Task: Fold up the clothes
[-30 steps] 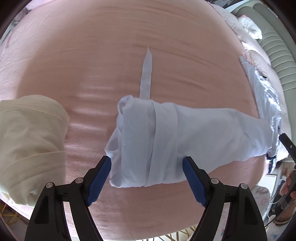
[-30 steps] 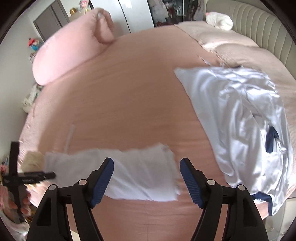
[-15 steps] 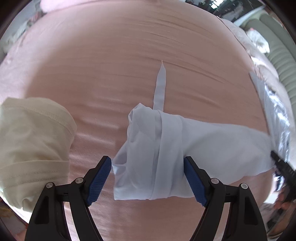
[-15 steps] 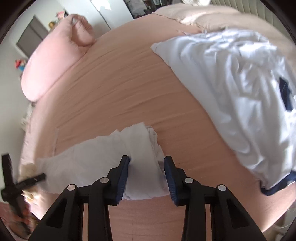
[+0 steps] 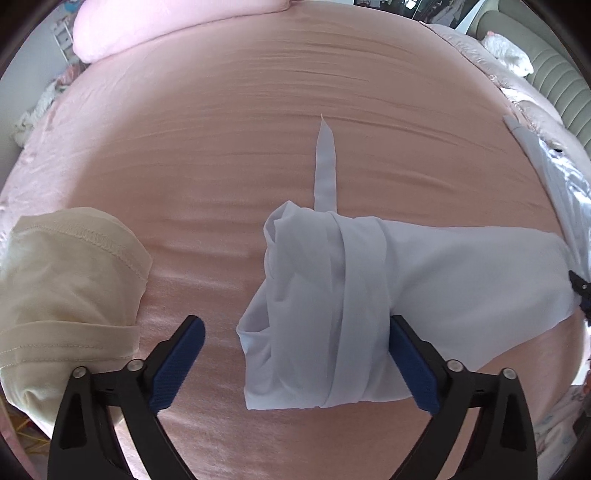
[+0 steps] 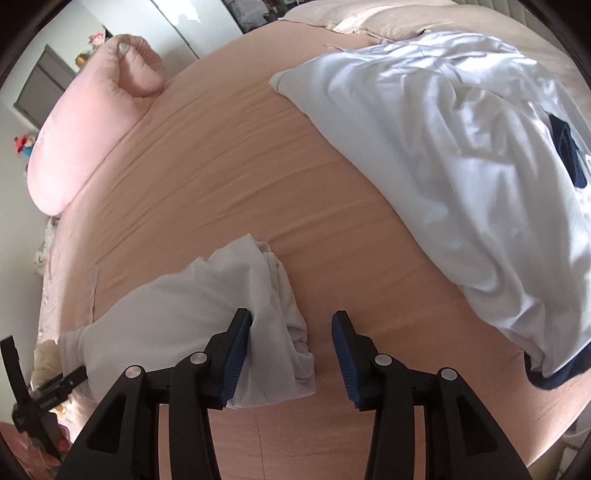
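A pale blue garment [image 5: 332, 295], folded long with its strap wound round it, lies on the pink bed sheet [image 5: 258, 129]. My left gripper [image 5: 297, 363] hangs over its near end, jaws opening wide. The cloth lies between them and brushes only the right finger [image 5: 410, 365]. In the right wrist view the garment's other end [image 6: 273, 314] is bunched up. My right gripper [image 6: 291, 354] is low over it, jaws opening. The cloth rests against the left finger [image 6: 236, 354] and stands clear of the right one.
A folded cream garment [image 5: 66, 295] lies at the left near the bed's edge. A crumpled white shirt with navy trim [image 6: 461, 147] covers the right side of the bed. A pink pillow [image 6: 92, 129] sits at the far end, beige bedding [image 6: 388, 18] behind.
My left jaws spread wider around the folded end. My right gripper came down on the other end and closed on it, bunching it, then eased apart.
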The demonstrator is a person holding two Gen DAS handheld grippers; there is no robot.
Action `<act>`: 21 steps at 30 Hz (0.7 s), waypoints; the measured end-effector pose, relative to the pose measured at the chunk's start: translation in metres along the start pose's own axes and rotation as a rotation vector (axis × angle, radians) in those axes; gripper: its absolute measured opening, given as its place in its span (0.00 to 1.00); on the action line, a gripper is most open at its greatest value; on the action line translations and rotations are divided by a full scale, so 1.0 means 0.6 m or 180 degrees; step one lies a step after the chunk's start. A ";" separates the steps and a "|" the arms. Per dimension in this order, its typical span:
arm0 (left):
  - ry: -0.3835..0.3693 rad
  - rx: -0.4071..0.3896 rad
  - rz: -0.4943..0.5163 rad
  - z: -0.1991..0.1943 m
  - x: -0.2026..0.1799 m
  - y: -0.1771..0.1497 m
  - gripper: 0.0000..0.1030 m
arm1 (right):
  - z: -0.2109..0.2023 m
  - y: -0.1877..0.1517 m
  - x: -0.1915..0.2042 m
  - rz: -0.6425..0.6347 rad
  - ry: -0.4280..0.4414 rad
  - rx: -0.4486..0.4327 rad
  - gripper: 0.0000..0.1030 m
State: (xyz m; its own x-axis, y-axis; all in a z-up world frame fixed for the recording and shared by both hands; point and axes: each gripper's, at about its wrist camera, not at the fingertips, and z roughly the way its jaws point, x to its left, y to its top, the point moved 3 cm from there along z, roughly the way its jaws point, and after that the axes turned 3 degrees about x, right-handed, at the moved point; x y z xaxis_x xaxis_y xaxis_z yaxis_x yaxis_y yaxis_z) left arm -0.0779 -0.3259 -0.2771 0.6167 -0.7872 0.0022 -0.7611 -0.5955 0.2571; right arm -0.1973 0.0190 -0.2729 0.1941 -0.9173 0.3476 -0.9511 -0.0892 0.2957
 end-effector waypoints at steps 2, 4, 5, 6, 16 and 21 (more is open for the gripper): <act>-0.0060 0.0090 0.0010 -0.002 -0.003 -0.002 0.98 | -0.010 -0.003 -0.004 0.0094 0.0072 0.0025 0.43; -0.0145 0.0193 -0.0029 -0.009 0.002 -0.006 0.98 | -0.022 -0.007 -0.009 0.0225 0.0163 0.0065 0.46; -0.0216 0.0251 -0.0058 -0.013 0.006 -0.009 0.98 | -0.027 -0.011 -0.011 0.0300 0.0222 0.0098 0.46; -0.0303 0.0312 -0.0091 -0.017 0.010 -0.014 0.98 | -0.032 -0.015 -0.011 0.0352 0.0276 0.0134 0.47; -0.0867 0.0516 -0.0457 -0.061 0.036 -0.042 0.98 | -0.054 -0.059 0.011 0.0363 0.0706 0.0543 0.62; -0.0708 0.0347 -0.0171 -0.131 0.027 -0.068 0.98 | -0.049 -0.064 0.031 0.0339 0.0856 0.0656 0.65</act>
State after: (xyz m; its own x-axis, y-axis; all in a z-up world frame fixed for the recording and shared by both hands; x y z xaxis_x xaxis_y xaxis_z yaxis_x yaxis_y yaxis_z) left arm -0.0209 -0.3019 -0.2112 0.6066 -0.7627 -0.2245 -0.7531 -0.6417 0.1453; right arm -0.1502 0.0168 -0.2518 0.1213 -0.7931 0.5968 -0.9926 -0.1000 0.0688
